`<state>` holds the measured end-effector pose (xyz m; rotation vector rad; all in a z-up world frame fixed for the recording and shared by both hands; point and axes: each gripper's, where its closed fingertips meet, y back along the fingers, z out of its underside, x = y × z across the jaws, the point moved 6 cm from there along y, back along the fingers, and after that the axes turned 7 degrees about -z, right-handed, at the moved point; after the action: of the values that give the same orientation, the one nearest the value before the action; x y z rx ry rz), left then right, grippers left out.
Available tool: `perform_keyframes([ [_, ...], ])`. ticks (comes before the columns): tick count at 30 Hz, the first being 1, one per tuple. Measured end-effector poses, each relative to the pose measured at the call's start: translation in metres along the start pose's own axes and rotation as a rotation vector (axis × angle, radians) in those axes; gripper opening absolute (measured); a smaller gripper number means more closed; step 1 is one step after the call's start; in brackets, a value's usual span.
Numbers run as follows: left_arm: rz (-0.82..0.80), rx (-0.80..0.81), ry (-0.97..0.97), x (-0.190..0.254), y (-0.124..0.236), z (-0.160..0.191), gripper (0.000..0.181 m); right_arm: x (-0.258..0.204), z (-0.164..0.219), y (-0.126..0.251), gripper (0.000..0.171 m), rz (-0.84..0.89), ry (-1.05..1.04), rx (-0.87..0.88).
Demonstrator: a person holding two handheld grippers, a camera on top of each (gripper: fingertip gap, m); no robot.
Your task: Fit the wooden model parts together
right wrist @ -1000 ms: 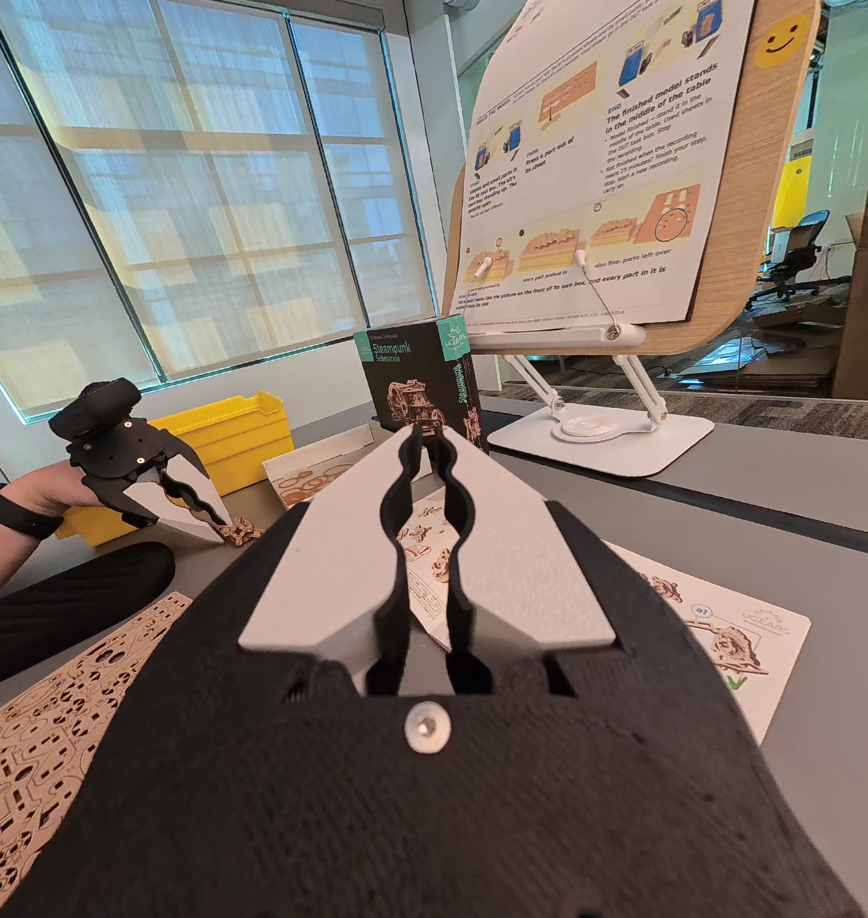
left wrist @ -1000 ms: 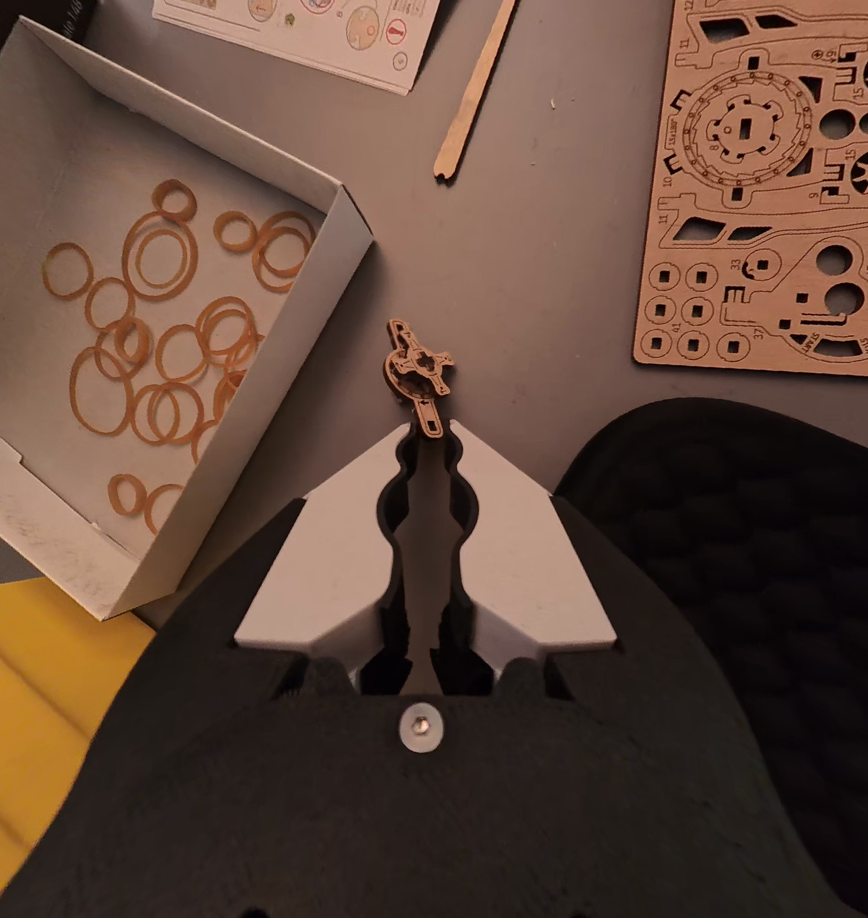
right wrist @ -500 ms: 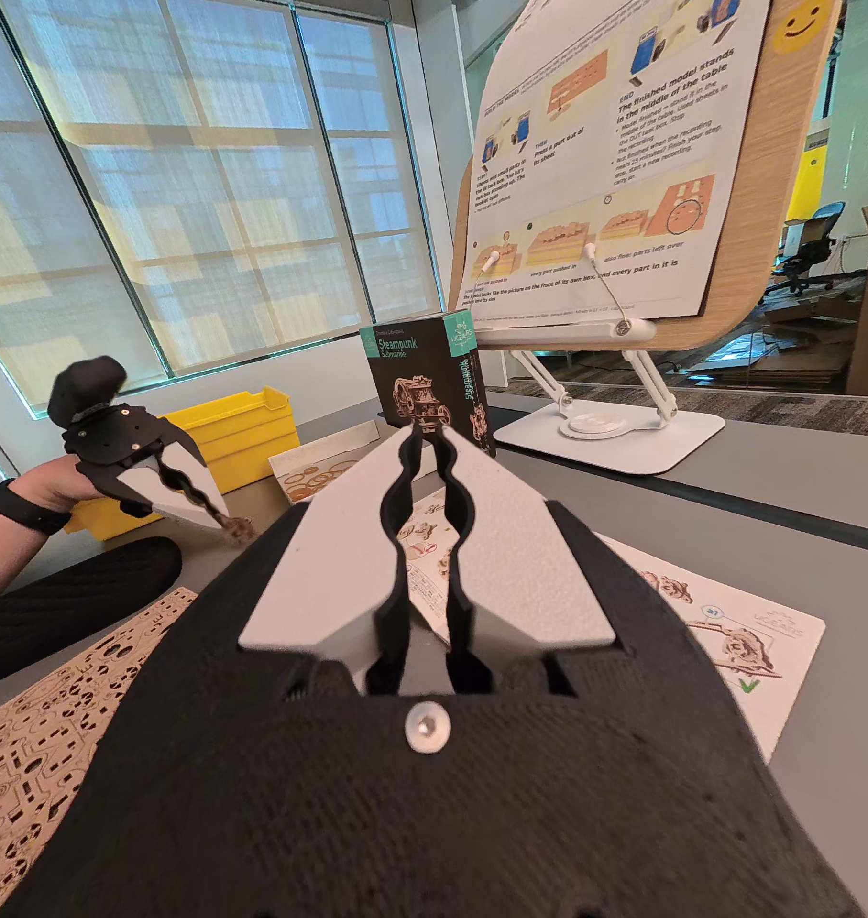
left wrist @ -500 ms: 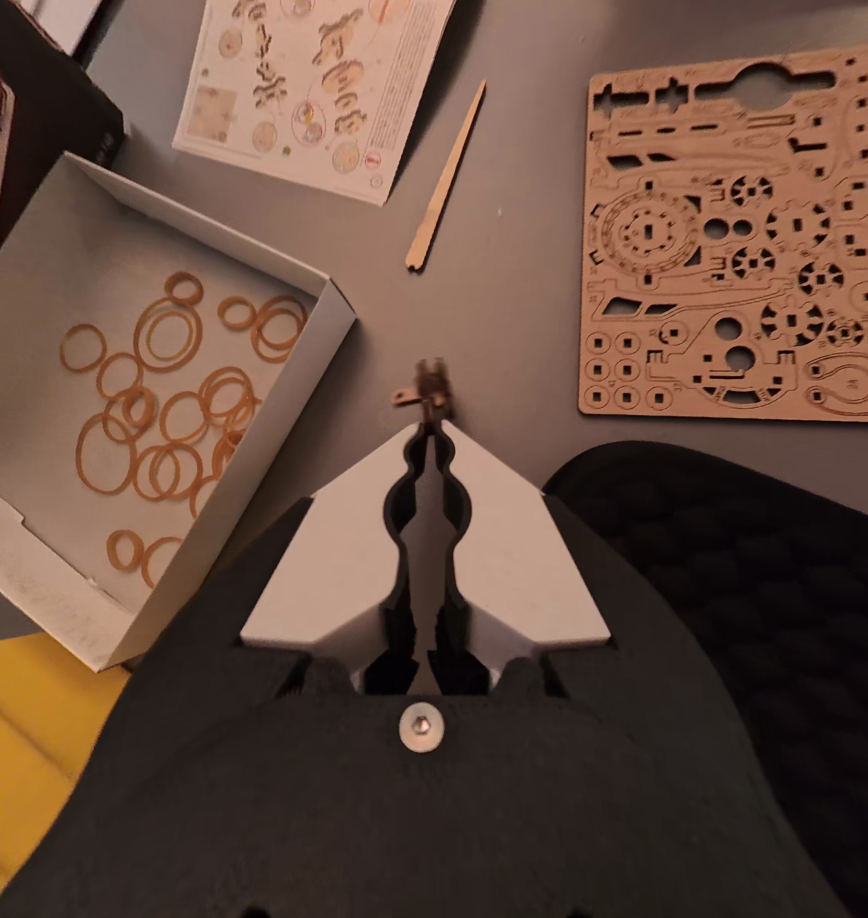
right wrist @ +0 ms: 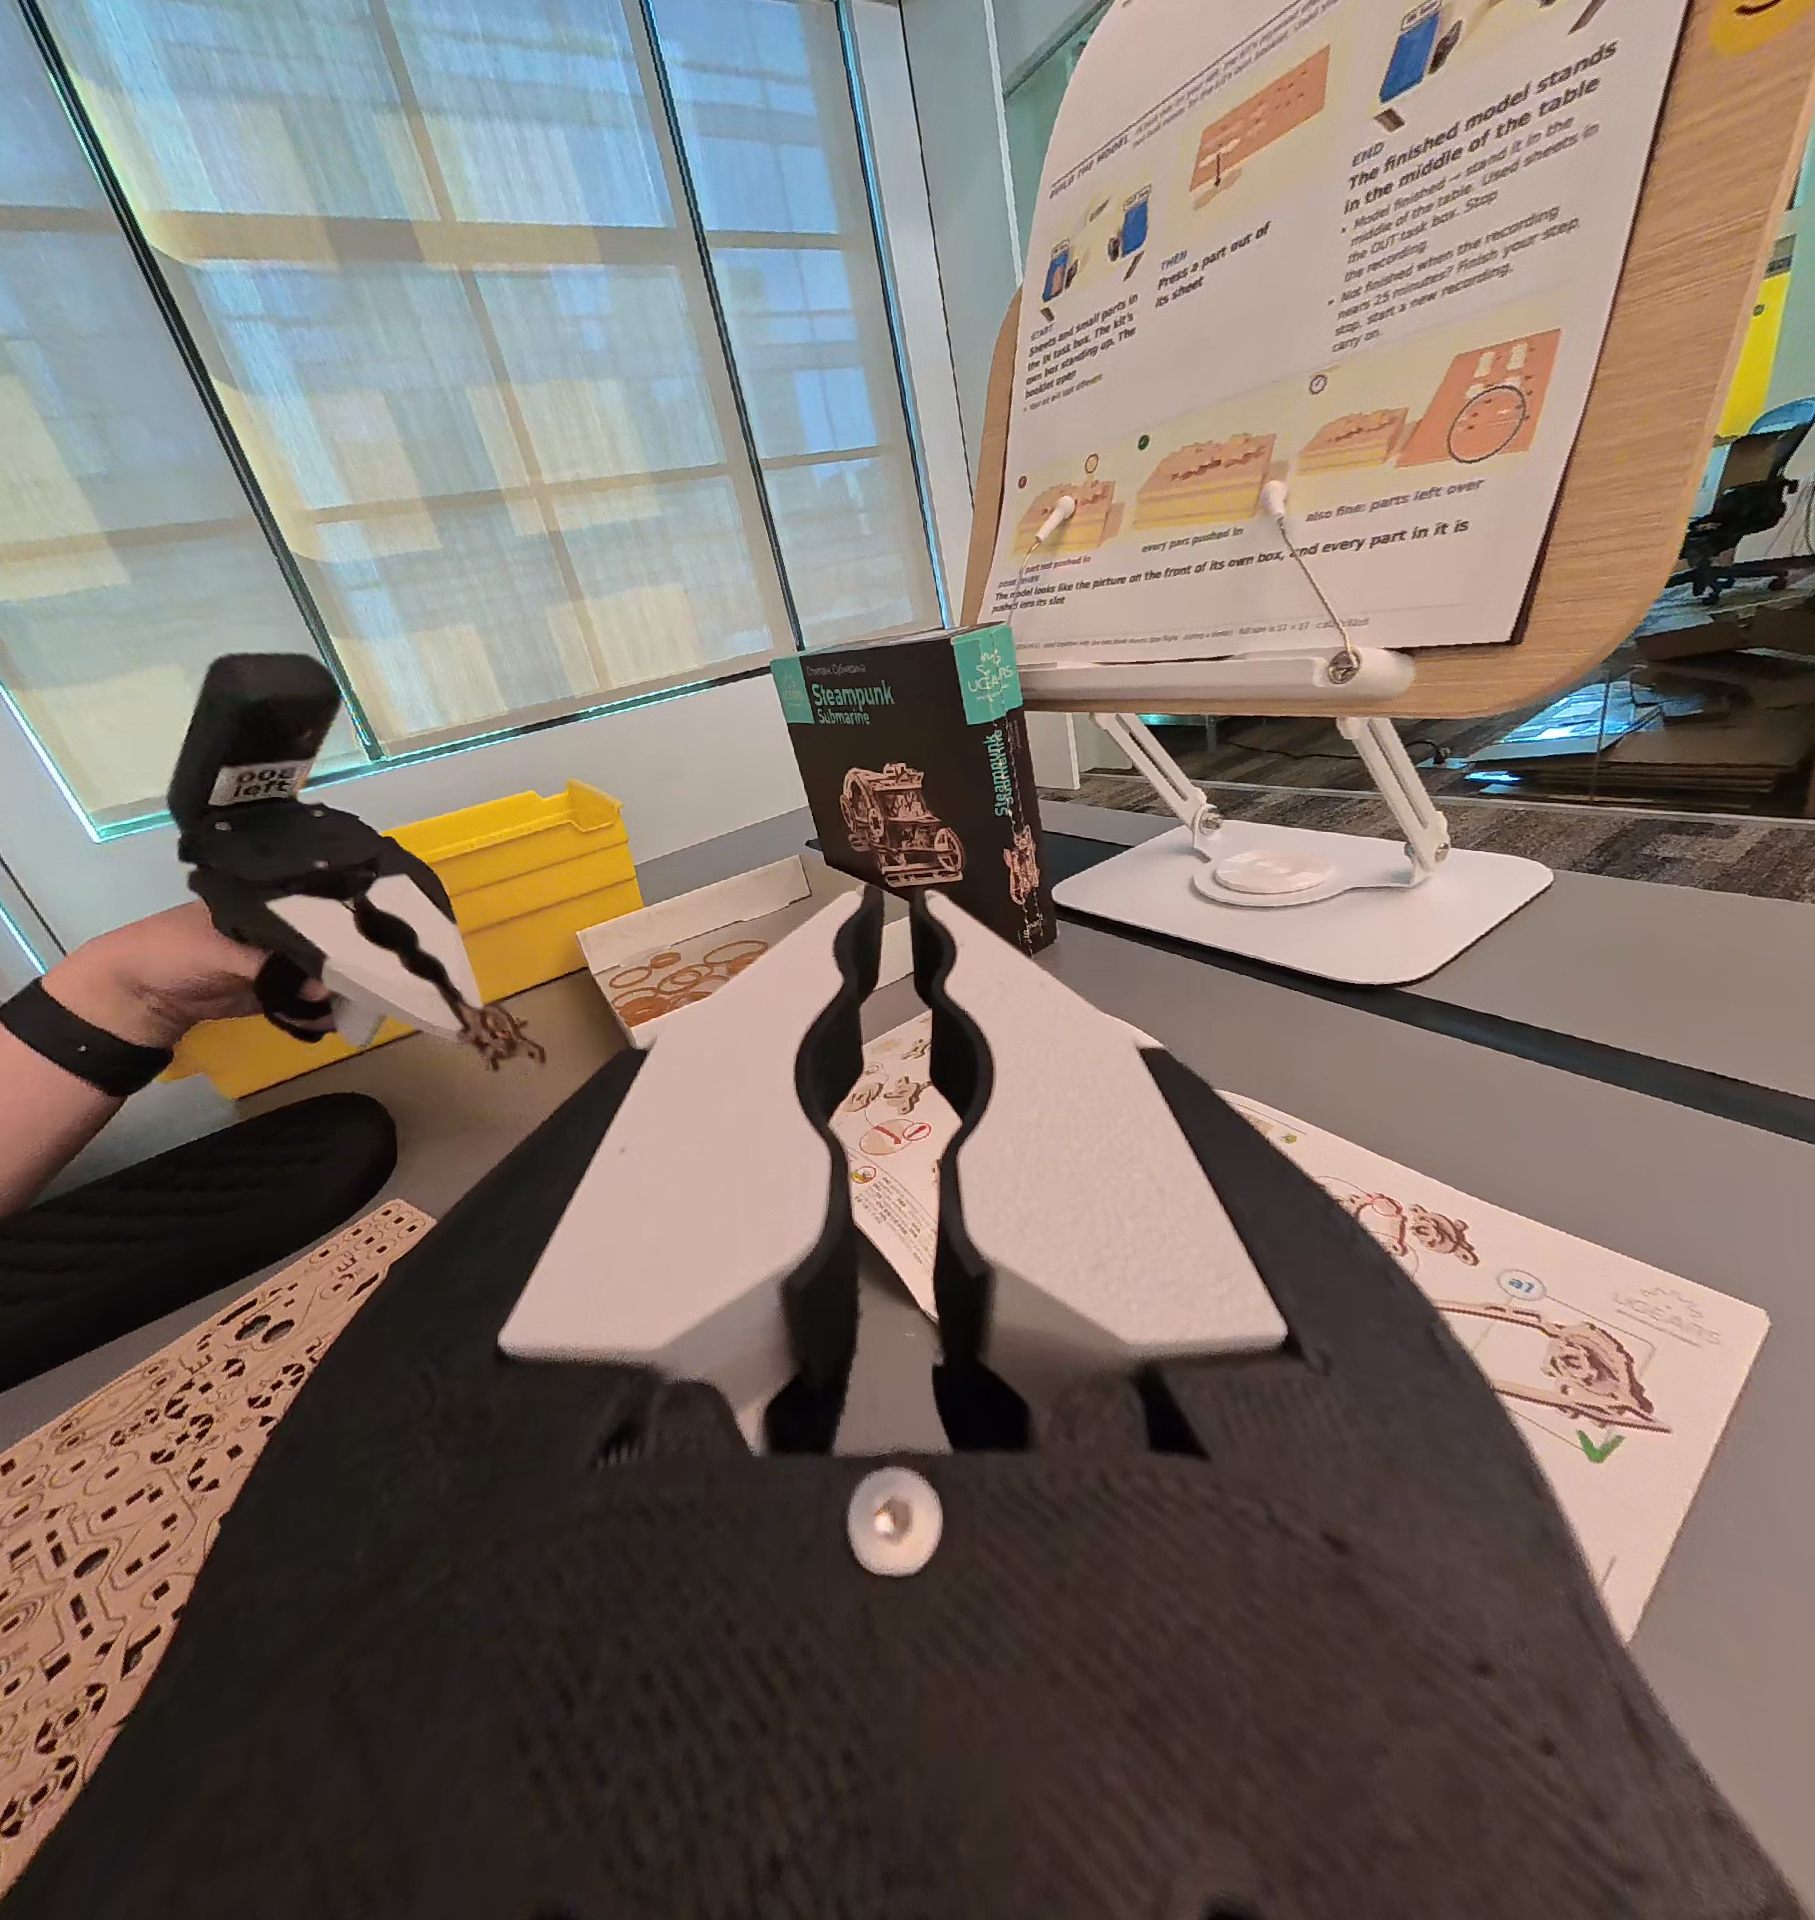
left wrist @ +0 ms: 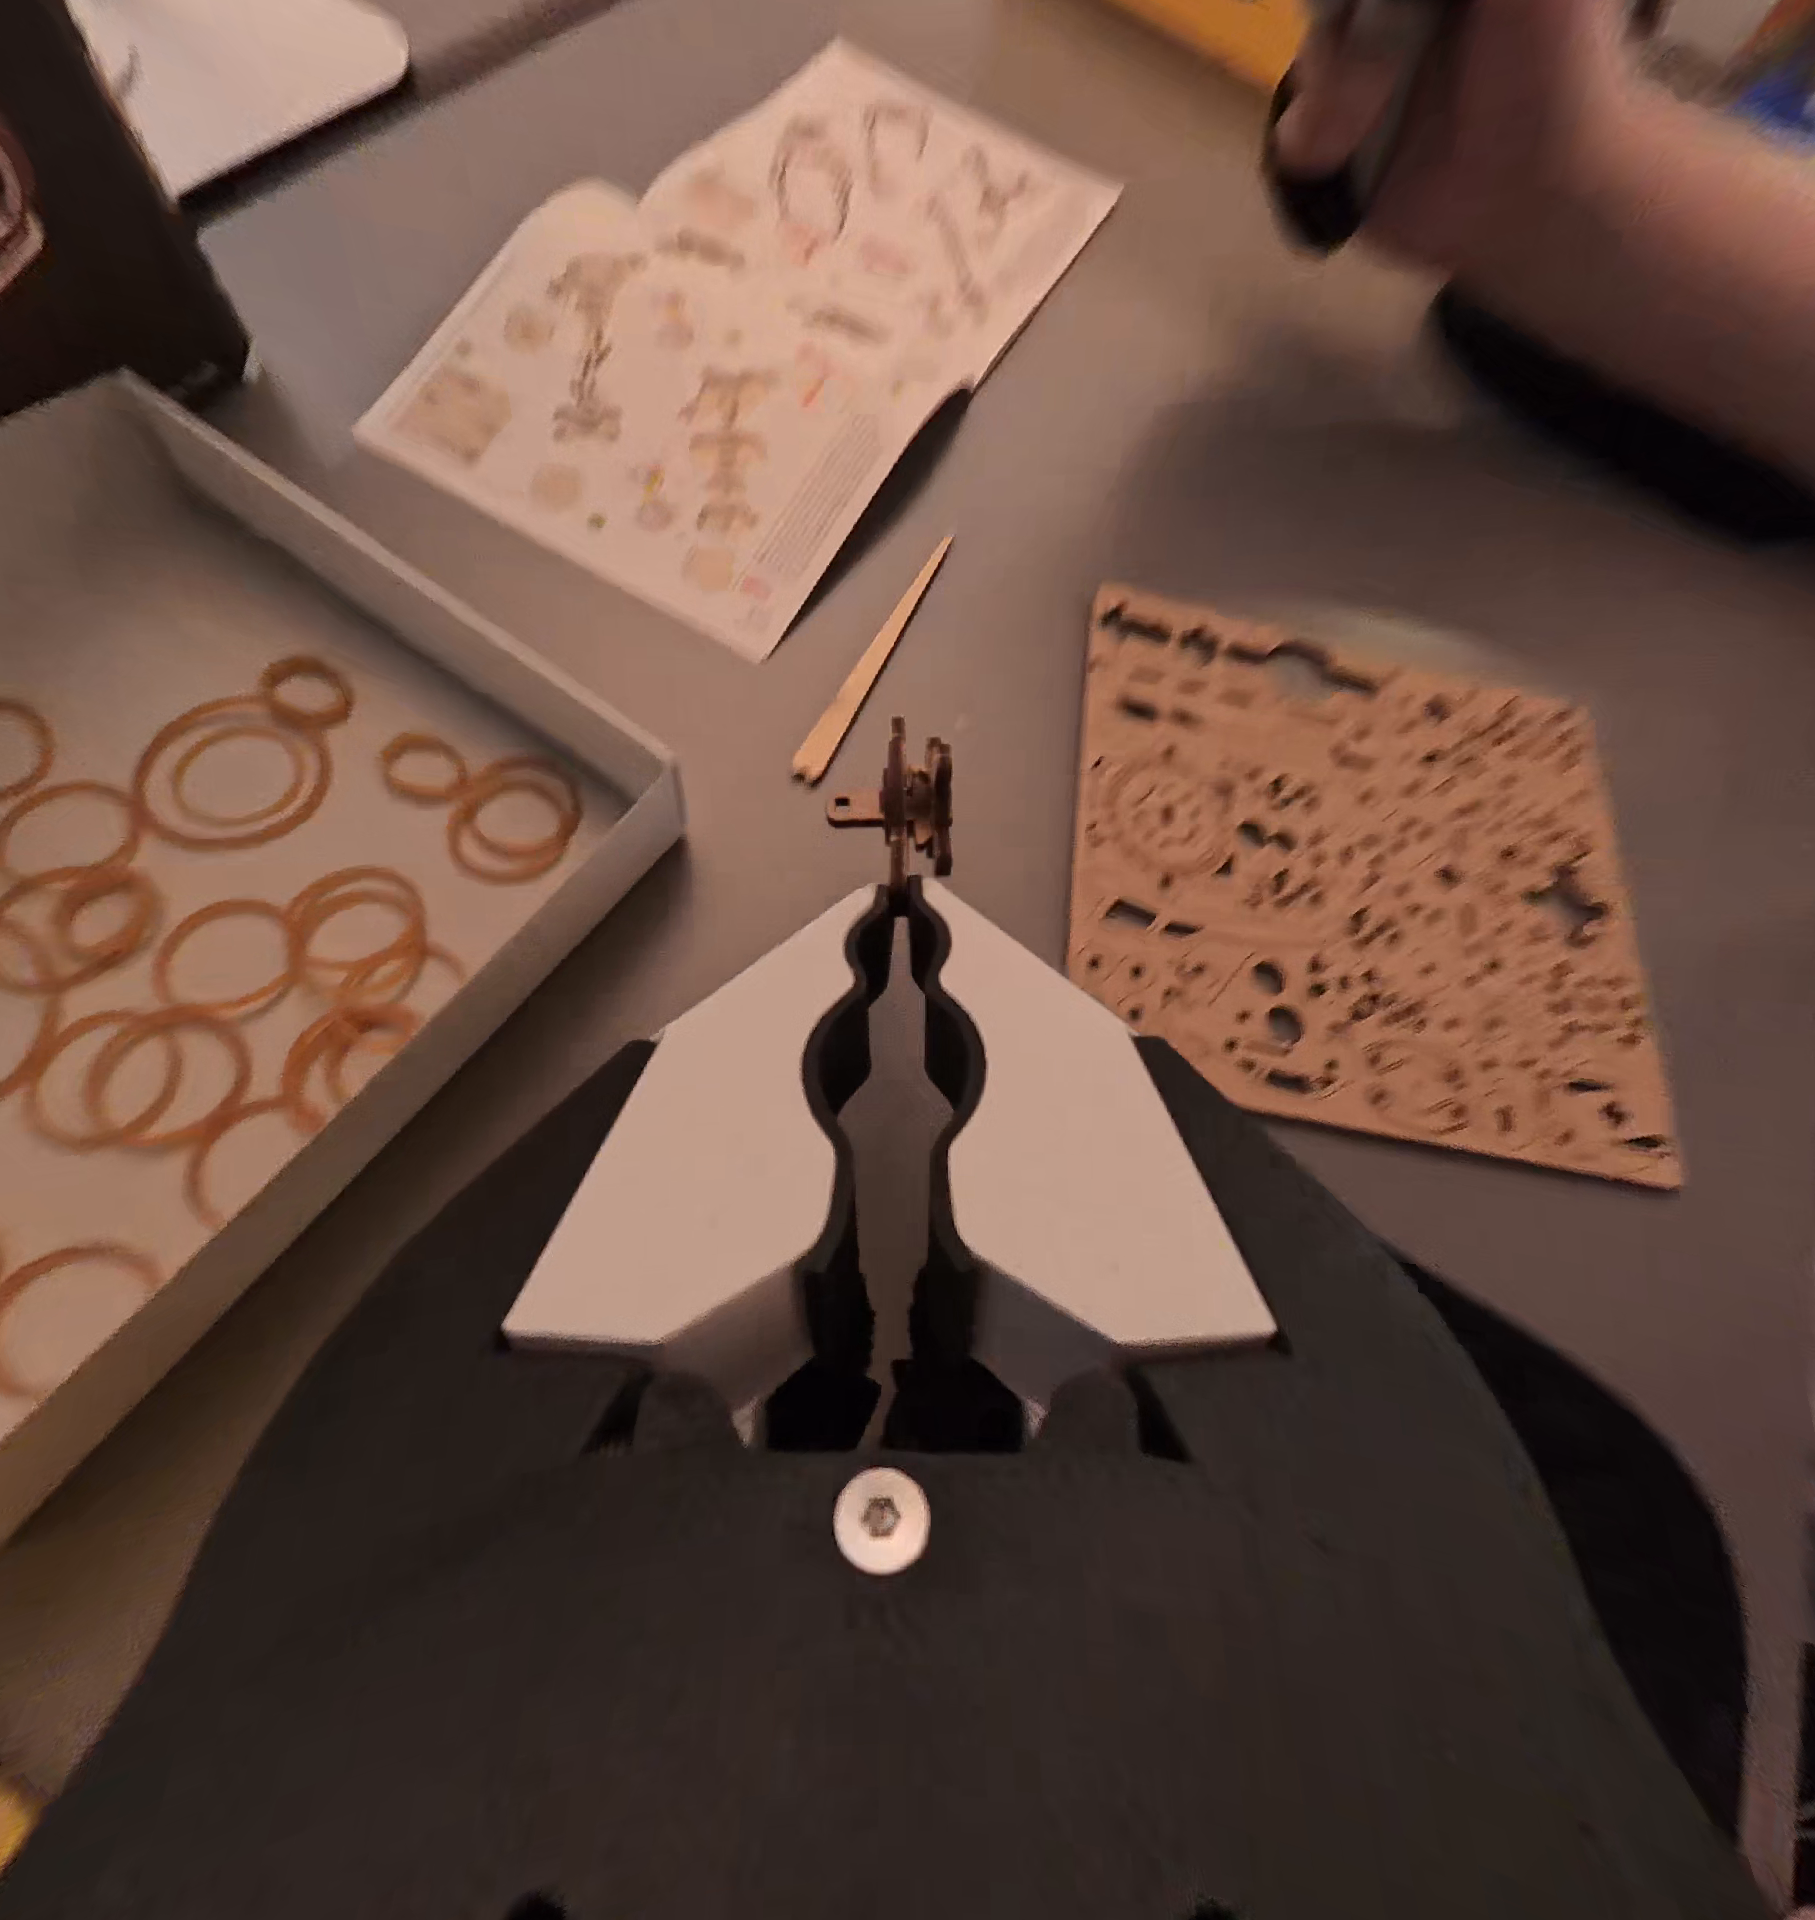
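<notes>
Left hand-held gripper [left wrist: 901, 891]: jaws closed on a small wooden model assembly [left wrist: 908, 802], pinched at the fingertips and held clear above the grey tabletop [left wrist: 1246, 499]. Right hand-held gripper [right wrist: 895, 906]: jaws slightly parted, nothing between them, raised over the instruction booklet [right wrist: 1485, 1299]. Laser-cut wooden parts sheet [left wrist: 1370, 894] lies flat on the tabletop, right of the assembly. White box of rubber bands [left wrist: 207, 831] lies to its left; a wooden stick [left wrist: 872, 665] lies between booklet and sheet.
</notes>
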<state>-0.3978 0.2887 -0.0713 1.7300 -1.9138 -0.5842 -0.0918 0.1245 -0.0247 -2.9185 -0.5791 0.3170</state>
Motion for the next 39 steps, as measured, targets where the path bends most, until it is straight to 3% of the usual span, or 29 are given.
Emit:
perform_keyframes([
  [6, 0.206, 0.229, 0.127, 0.016, 0.008, -0.029, 0.000, 0.000, 0.001, -0.001, 0.004, -0.002, 0.002, -0.005],
  [21, 0.575, 0.460, 0.431, 0.012, 0.032, -0.045, 0.000, -0.002, 0.002, -0.002, 0.004, -0.012, 0.002, -0.014],
  [36, 0.594, 0.444, 0.501, 0.007, 0.031, -0.042, 0.000, -0.003, 0.003, -0.003, 0.004, -0.018, 0.004, -0.021],
  [39, 0.444, 0.330, 0.500, -0.002, 0.021, -0.031, 0.000, -0.003, 0.003, -0.003, 0.004, -0.020, 0.003, -0.023],
])
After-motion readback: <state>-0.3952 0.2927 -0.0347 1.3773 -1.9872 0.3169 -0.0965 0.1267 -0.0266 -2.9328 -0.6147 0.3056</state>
